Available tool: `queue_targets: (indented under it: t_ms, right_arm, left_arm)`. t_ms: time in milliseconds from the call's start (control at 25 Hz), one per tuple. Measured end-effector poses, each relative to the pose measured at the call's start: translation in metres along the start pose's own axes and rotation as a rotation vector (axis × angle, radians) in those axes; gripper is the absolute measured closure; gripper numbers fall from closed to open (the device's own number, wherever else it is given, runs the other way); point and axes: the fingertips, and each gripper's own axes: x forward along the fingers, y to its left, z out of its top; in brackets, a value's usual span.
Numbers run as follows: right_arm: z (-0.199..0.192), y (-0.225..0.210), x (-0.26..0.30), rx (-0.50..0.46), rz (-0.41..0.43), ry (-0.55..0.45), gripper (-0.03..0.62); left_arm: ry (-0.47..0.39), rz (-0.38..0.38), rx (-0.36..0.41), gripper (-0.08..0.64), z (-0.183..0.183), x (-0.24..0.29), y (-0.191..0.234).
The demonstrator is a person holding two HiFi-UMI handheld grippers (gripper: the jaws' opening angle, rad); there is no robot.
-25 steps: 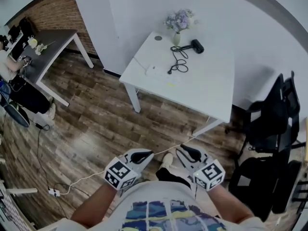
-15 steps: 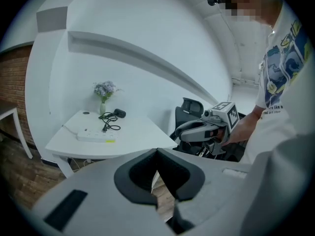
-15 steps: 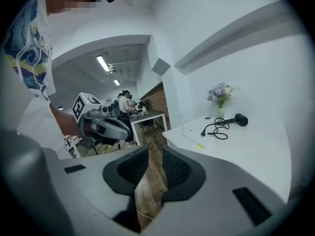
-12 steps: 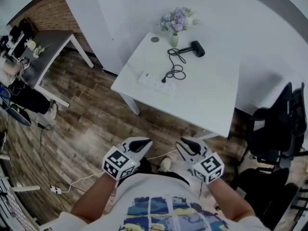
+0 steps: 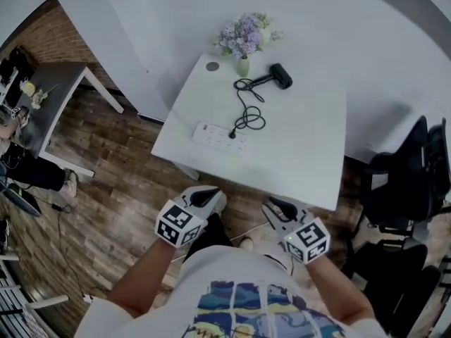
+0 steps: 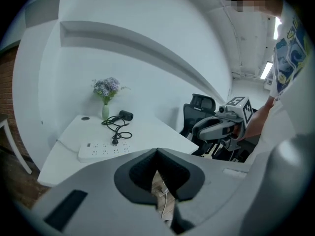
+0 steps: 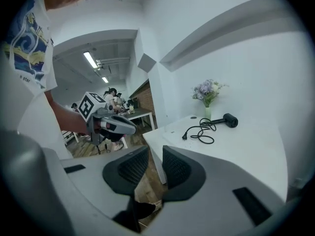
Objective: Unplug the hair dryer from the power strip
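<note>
On the white table (image 5: 303, 153), well ahead of both grippers, one black hair dryer (image 5: 282, 76) lies beside one vase of flowers (image 5: 243, 39) at the far edge. Its black cord (image 5: 242, 85) runs in loose loops to one plug (image 5: 232, 133), which stands in one white power strip (image 5: 218, 138) near the table's left front edge. The socket count on the strip is too small to read, and the strip's own lead cannot be traced. One small dark disc (image 5: 212, 66) sits near the far left corner; what it is cannot be told.

Two grippers are held low, short of the table's near edge and well apart from every item on it.
- Left gripper (image 5: 205, 197): fingertips meet, nothing held.
- Right gripper (image 5: 277, 208): jaws stand a narrow gap apart, with only floor showing between them.

Two black chairs (image 5: 398, 182) at the right are cut off by the picture's edge. The person's torso hides the floor below the grippers.
</note>
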Motion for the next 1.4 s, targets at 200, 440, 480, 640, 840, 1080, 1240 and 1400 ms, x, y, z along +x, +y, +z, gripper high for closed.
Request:
queue_targets:
  t_ms: [200, 440, 480, 640, 840, 1080, 1240, 1400]
  right_arm:
    - [0.012, -0.039, 0.036, 0.025, -0.072, 0.036, 0.502]
    - [0.025, -0.07, 0.092, 0.075, -0.122, 0.063, 0.502]
    - [0.025, -0.073, 0.101, 0.081, -0.127, 0.071, 0.501]
    - [0.027, -0.089, 0.133, 0.102, -0.153, 0.095, 0.494]
    - [0.02, -0.111, 0.166, 0.131, -0.192, 0.126, 0.491]
    - [0.018, -0.128, 0.2, 0.159, -0.212, 0.152, 0.489]
    - [0.012, -0.136, 0.222, 0.191, -0.204, 0.175, 0.483]
    - [0.009, -0.142, 0.24, 0.202, -0.192, 0.191, 0.479]
  left_arm:
    - [0.032, -0.048, 0.015, 0.558, 0.01, 0.038, 0.061]
    - [0.078, -0.103, 0.032, 0.558, 0.009, 0.076, 0.127]
    - [0.086, -0.113, 0.031, 0.558, 0.007, 0.082, 0.135]
    - [0.118, -0.149, 0.029, 0.558, 0.0, 0.102, 0.161]
    - [0.17, -0.195, 0.049, 0.558, -0.01, 0.125, 0.184]
    - [0.223, -0.235, 0.089, 0.558, -0.022, 0.15, 0.199]
    - [0.257, -0.237, 0.111, 0.558, -0.035, 0.164, 0.21]
    - [0.267, -0.25, 0.1, 0.558, -0.037, 0.171, 0.211]
